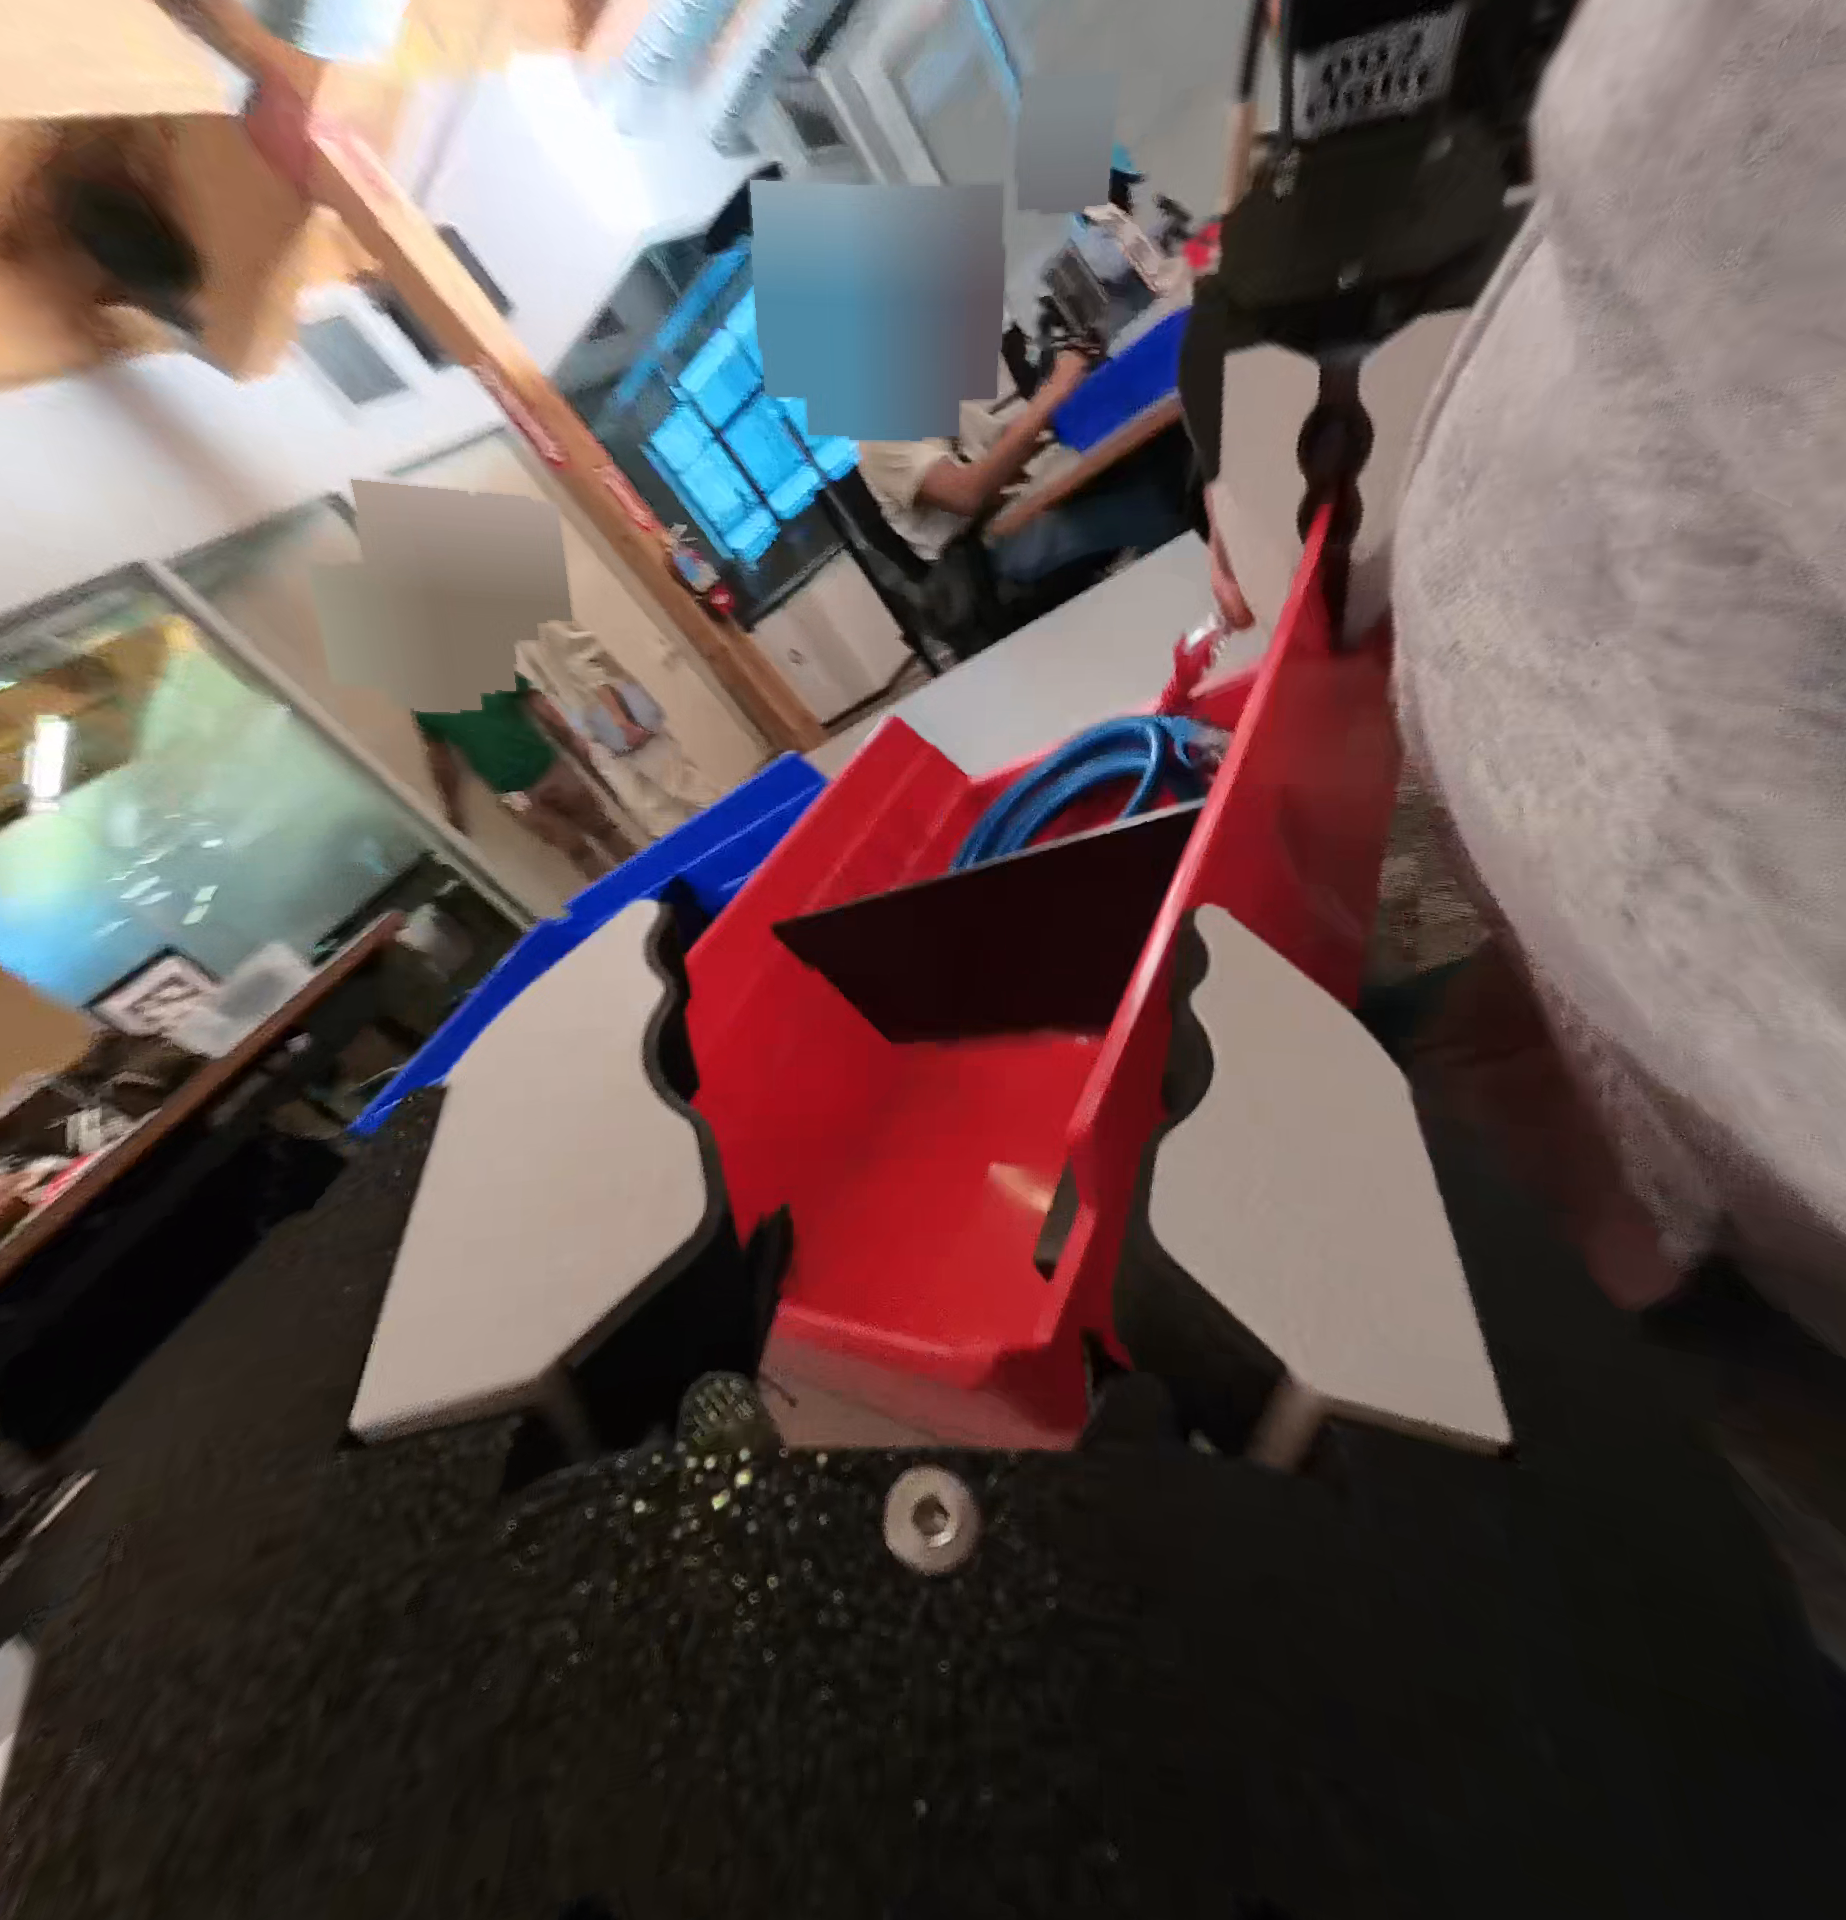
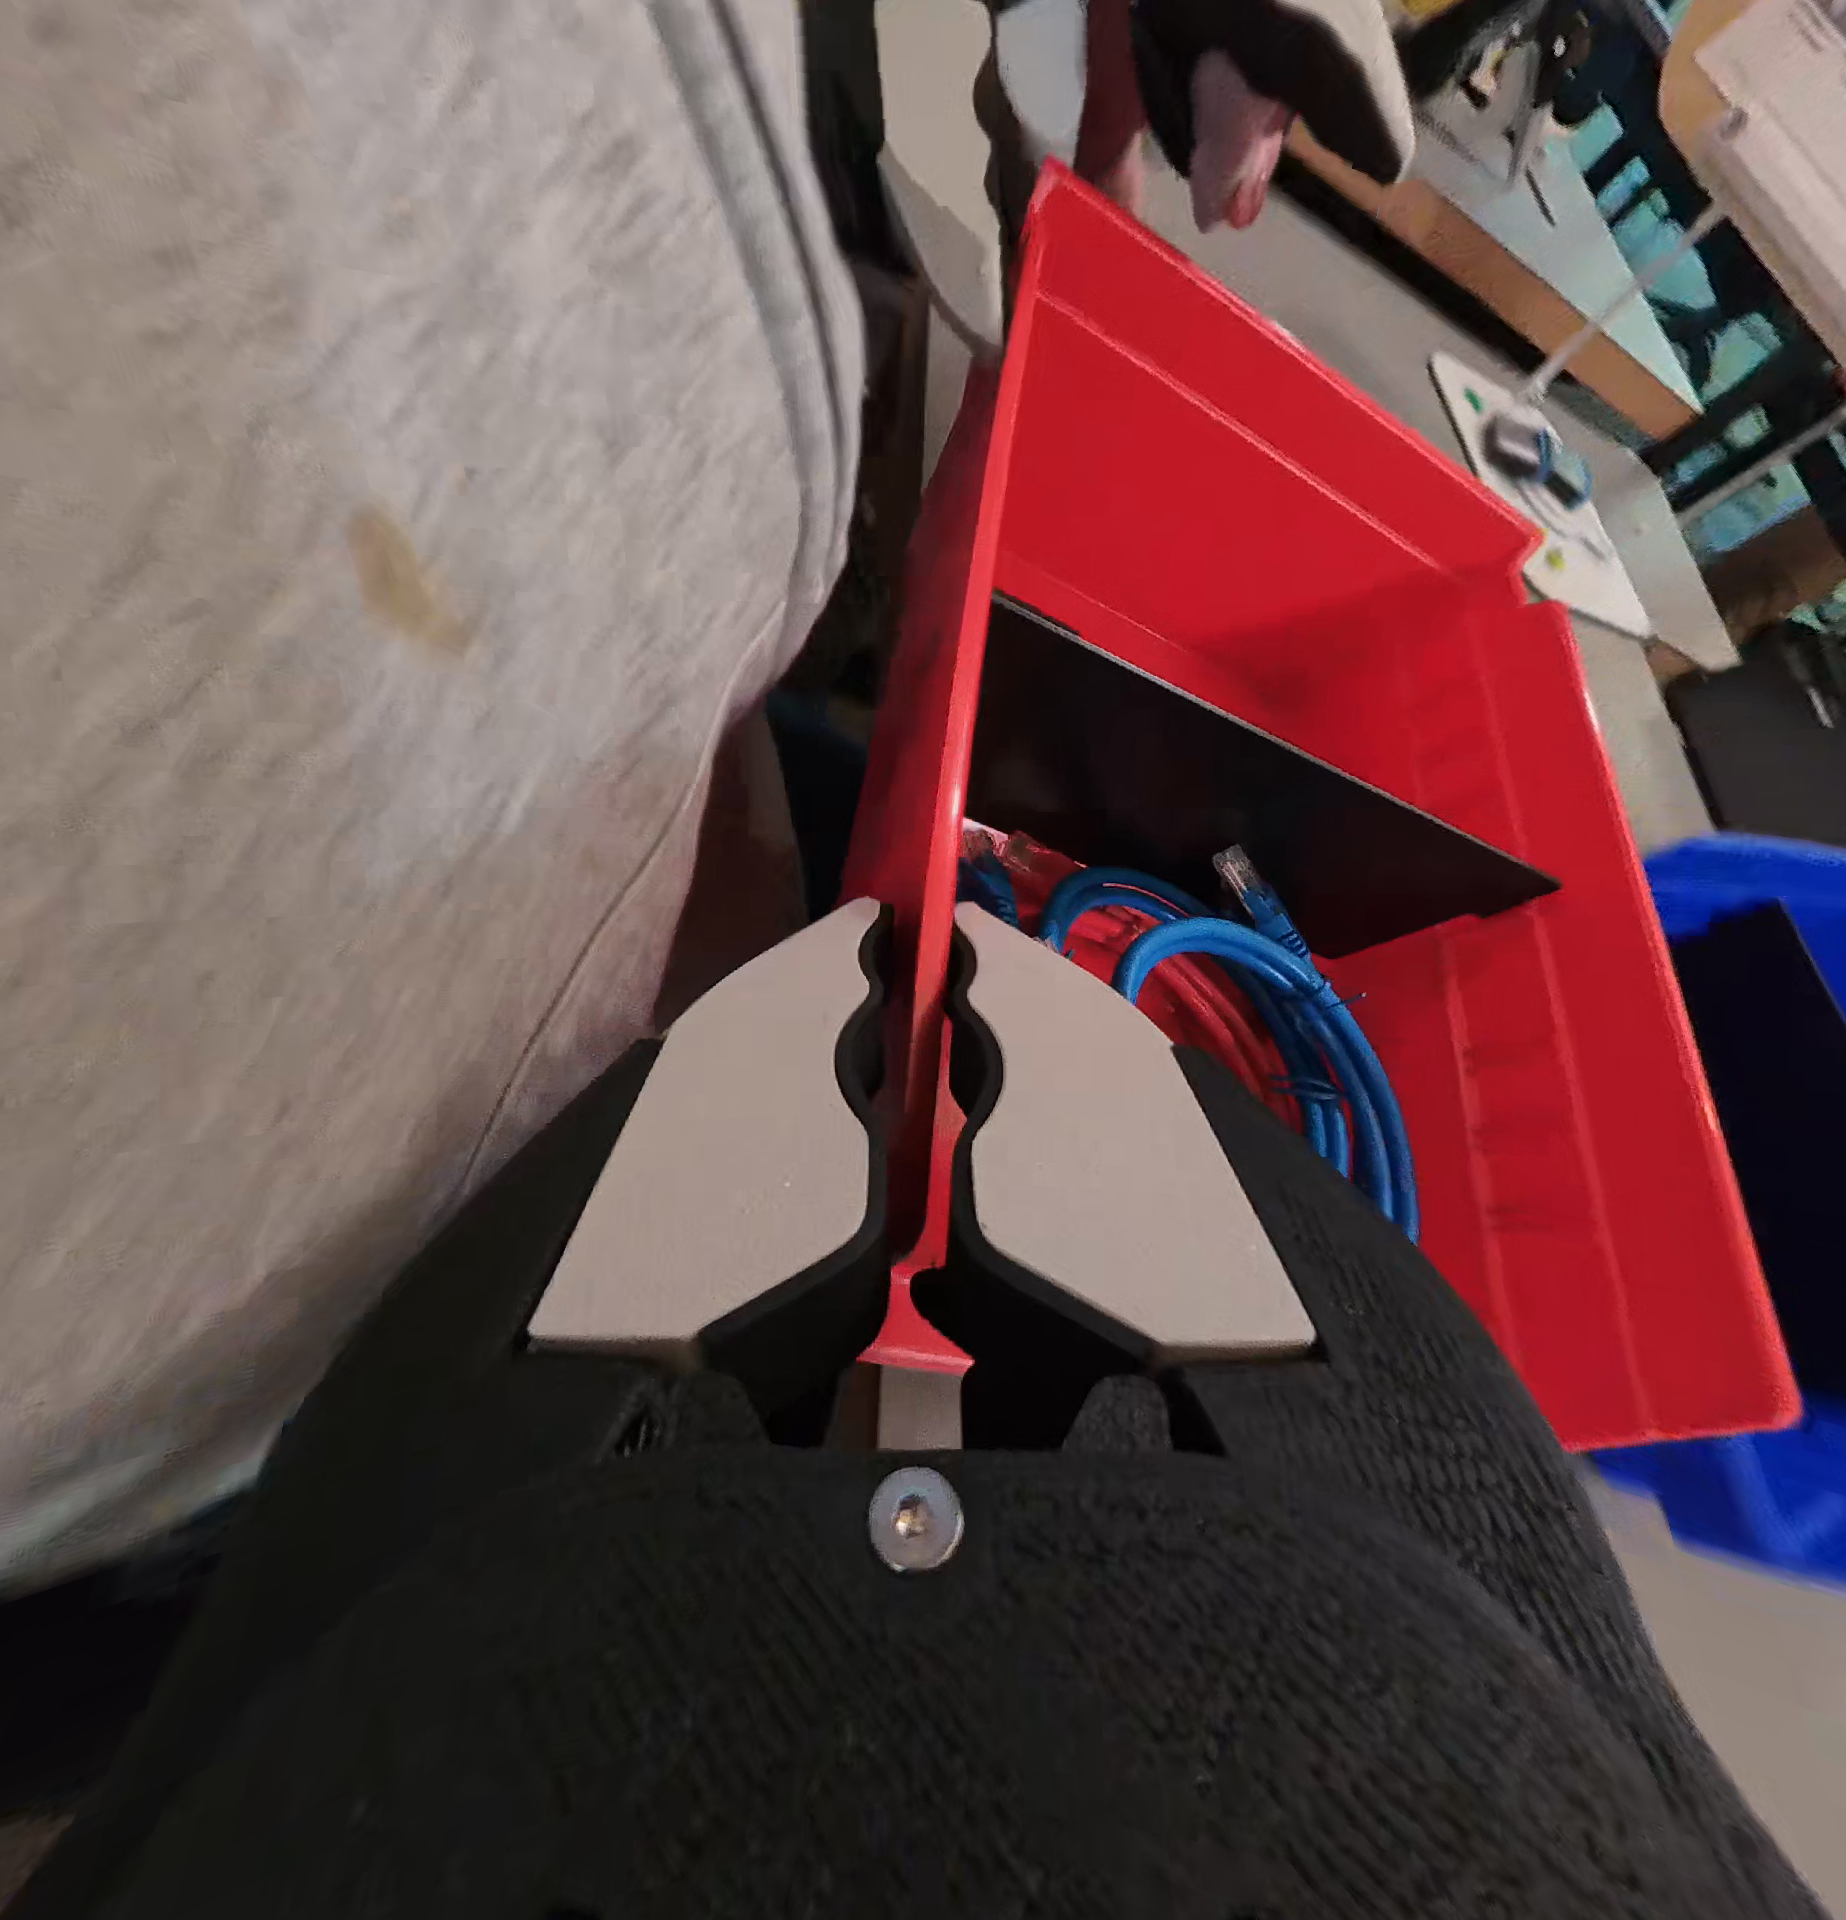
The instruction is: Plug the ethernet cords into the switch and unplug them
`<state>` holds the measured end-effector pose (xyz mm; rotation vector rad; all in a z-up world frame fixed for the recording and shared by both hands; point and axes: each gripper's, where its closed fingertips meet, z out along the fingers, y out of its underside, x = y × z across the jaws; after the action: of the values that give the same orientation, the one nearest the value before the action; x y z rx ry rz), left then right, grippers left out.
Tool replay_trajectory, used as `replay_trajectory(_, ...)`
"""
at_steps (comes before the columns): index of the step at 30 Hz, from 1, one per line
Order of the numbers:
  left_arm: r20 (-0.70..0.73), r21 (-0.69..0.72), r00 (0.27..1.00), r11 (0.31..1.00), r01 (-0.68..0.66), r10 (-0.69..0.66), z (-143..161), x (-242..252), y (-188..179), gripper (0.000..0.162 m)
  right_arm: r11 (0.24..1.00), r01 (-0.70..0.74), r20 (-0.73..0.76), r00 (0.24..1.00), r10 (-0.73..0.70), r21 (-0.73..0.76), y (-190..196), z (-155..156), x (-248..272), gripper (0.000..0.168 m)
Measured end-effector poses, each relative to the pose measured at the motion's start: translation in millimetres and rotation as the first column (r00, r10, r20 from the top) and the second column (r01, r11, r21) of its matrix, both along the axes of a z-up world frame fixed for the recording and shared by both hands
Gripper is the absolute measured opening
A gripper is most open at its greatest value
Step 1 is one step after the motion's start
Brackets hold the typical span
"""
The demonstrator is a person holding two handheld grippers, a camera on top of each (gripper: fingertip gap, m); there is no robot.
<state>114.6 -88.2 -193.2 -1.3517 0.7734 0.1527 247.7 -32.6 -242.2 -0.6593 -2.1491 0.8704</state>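
Busy workshop behind, grey table underneath. Right gripper (image 2: 917, 1049) is clamped on the red bin (image 2: 1262, 499) wall at 6 o'clock; left gripper (image 1: 929, 1049) gapes wide across its end. Blue cables (image 2: 1303, 1029) sit behind the black divider (image 2: 1210, 800), blue bin (image 2: 1792, 1143) at 3 o'clock.

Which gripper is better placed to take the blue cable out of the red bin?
Probably the left gripper: open, though beyond the black divider from the blue cable. The right gripper is nearer but shut on the red bin wall.

Left gripper (image 1: 929, 1122) jaws wide apart; right gripper (image 2: 917, 1091) jaws clamped.
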Motion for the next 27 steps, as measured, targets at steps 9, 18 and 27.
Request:
replay_trajectory(9, 0.052, 0.003, 0.872, 0.873, -0.488, 0.487, 3, -142, -52, 0.097, 0.978, -0.062, -0.206, 0.978, 0.020, -0.201, -40, 37, -138, 0.042)
replay_trajectory(18, 0.148, 0.067, 0.738, 0.737, -0.672, 0.659, 5, -195, -70, 0.074, 0.792, 0.590, -0.312, 0.731, -0.606, -0.157, 188, 131, -181, 0.037)
replay_trajectory(27, 0.282, 0.067, 0.714, 0.729, -0.681, 0.641, 14, -187, -73, 0.071, 0.475, 0.817, 0.289, 0.392, -0.874, 0.328, 365, 4, -172, 0.052)
